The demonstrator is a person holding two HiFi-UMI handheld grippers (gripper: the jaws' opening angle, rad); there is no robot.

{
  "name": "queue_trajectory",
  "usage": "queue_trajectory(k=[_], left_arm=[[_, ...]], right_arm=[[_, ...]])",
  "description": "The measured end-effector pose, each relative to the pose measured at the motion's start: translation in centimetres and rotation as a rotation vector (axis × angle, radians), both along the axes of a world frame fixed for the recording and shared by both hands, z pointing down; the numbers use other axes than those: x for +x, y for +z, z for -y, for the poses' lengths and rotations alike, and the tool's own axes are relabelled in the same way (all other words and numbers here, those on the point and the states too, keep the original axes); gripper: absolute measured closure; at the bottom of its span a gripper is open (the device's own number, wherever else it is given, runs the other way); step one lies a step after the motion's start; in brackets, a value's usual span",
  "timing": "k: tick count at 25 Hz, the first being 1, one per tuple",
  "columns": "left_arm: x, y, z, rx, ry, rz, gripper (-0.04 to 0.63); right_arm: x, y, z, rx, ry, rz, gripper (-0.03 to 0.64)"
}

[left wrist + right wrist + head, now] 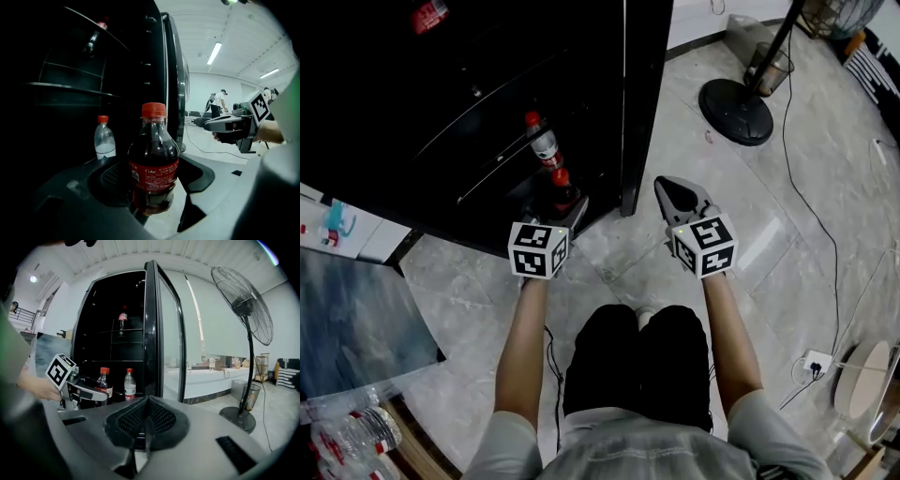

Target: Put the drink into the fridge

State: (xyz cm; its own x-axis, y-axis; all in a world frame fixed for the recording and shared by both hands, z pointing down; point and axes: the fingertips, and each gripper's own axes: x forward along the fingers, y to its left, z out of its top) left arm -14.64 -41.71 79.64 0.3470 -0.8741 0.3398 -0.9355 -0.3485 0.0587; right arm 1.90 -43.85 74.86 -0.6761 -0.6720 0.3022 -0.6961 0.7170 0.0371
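Head view: left forearm [523, 342] straight ahead, left tool [564, 208] around Coke bottle [562, 184].

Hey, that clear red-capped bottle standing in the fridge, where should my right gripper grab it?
Probably take the clear bottle by its straight body, below the shoulder, coming level through the open front: it stands upright, Coke bottle beside it. The right gripper, shut, must open first.

Red-capped dark cola bottle [153, 157], black fridge [643, 94]
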Motion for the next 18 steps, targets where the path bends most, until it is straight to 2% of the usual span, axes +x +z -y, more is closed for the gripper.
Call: queue_trajectory(k=[5, 11, 18], left_arm=[[-1.5, 3.2, 2.6, -0.005, -0.037, -0.011, 0.295], [-1.8, 6.4, 6.0, 0.042, -0.082, -0.014, 0.295], [-1.4, 8.3, 10.1, 0.059, -0.059, -0.016, 0.295]], right_arm=[[-1.0, 1.9, 1.3, -0.002, -0.009, -0.014, 0.615], [-1.0, 2.9, 2.5, -0.020, -0.001, -0.031, 0.615], [-1.7, 4.0, 3.8, -0.032, 0.011, -0.033, 0.615]])
